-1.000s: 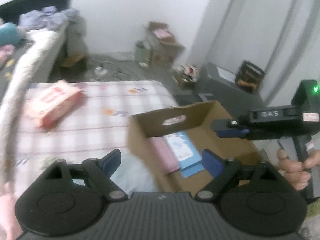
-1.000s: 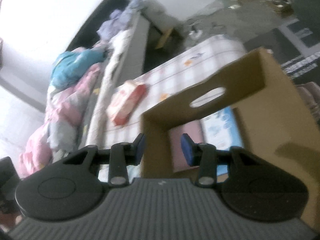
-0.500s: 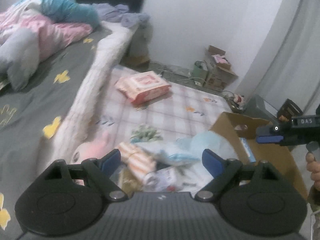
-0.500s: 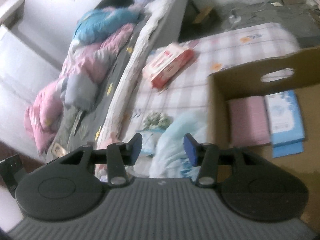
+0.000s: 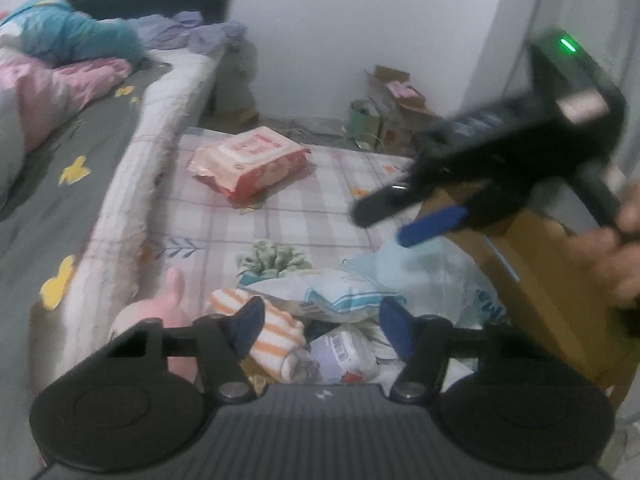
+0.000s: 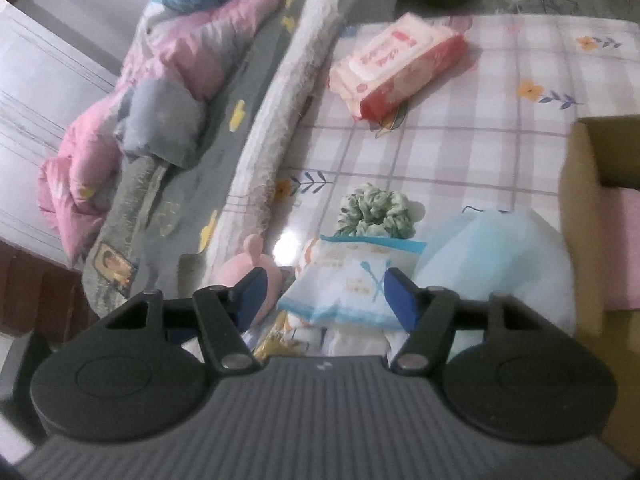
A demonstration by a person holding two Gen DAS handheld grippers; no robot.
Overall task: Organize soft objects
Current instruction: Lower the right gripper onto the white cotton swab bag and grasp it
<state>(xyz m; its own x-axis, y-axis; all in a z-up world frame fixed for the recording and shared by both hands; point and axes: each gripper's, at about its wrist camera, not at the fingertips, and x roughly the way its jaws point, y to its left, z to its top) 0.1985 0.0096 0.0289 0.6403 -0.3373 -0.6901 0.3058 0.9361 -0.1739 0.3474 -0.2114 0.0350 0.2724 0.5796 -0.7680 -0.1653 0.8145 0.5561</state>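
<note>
1. Left wrist view: my left gripper (image 5: pixel 320 326) sits low in the frame over a heap of soft stuff, jaws partway apart and closing, nothing pressed between the pads. Behind the gap lie an orange-striped cloth (image 5: pixel 272 326) and a white-and-blue packet (image 5: pixel 344 300).
2. Same view, right side: my right gripper (image 5: pixel 416 216) comes in blurred, my hand (image 5: pixel 612 248) on its handle, one blue pad showing above a pale blue plastic bag (image 5: pixel 424 268).
3. Right wrist view: my right gripper's jaws are spreading, with that white-and-blue packet (image 6: pixel 344 280) seen between them but not pinched.
4. A green scrunchie (image 6: pixel 374 212) lies just above the packet in the frame, and a pink plush toy (image 6: pixel 244 268) peeks out beside the left pad.
5. The cardboard box (image 6: pixel 580 184) stands at the right edge, something pink inside, the pale bag against its wall.
6. A pink wipes pack (image 6: pixel 396 64) sits alone, upper middle, on the checked sheet (image 6: pixel 460 140), well apart from the heap.
7. A bed with a grey cover (image 5: pixel 48 184) fills the left side.
</note>
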